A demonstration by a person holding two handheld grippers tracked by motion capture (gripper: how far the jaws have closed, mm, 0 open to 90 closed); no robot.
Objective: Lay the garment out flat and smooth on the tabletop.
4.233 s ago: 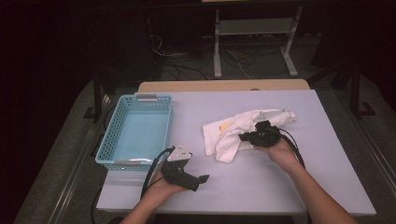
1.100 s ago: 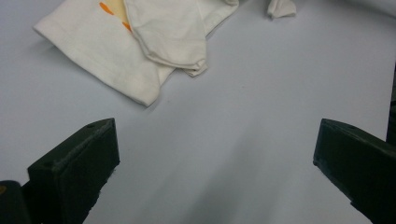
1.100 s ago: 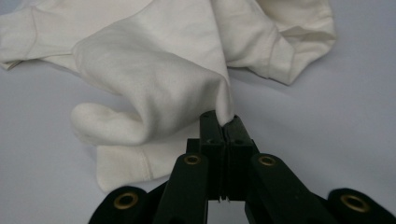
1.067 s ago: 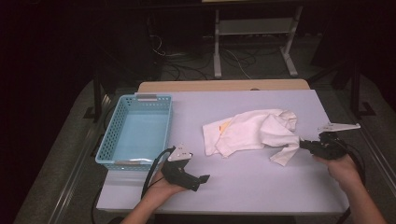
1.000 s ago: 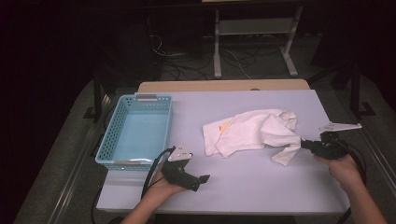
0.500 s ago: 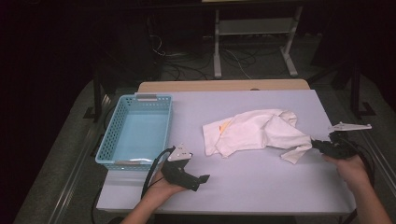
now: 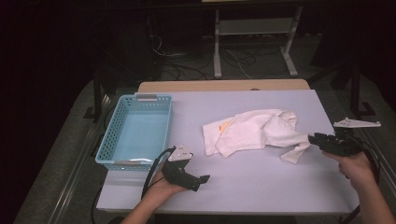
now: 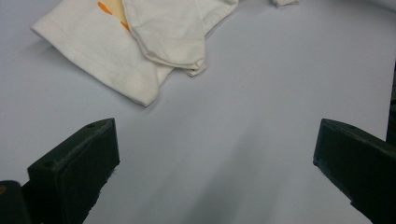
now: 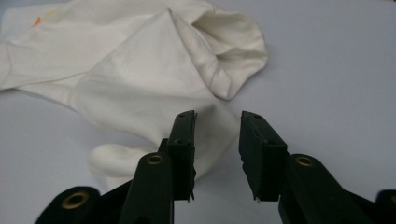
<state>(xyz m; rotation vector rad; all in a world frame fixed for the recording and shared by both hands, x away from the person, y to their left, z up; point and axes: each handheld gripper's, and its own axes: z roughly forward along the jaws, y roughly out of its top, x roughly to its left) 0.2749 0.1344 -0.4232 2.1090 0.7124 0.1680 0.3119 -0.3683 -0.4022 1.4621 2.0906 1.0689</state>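
Note:
A white garment (image 7: 254,130) with a small orange print lies crumpled on the pale table (image 7: 261,186), one sleeve drawn out to the right. My right gripper (image 7: 314,138) sits at the end of that sleeve near the table's right edge. In the right gripper view its jaws have just been opening and stand apart (image 9: 217,116). The sleeve cloth (image 9: 140,70) lies under and between them, and the pads do not press on it. My left gripper (image 7: 204,179) rests near the front edge, wide open (image 8: 215,135) with bare table between its jaws. The garment's hem (image 8: 140,42) lies ahead of it.
A light blue plastic basket (image 7: 108,142) stands at the table's left side, just behind my left hand. Beyond the far edge, a white metal stand (image 7: 252,32) and cables lie on the dark floor. My right hand is close to the table's right edge.
My right gripper has dragged the sleeve from the middle of the garment out to the right, and its jaws have parted off the cloth. The left gripper has stayed put.

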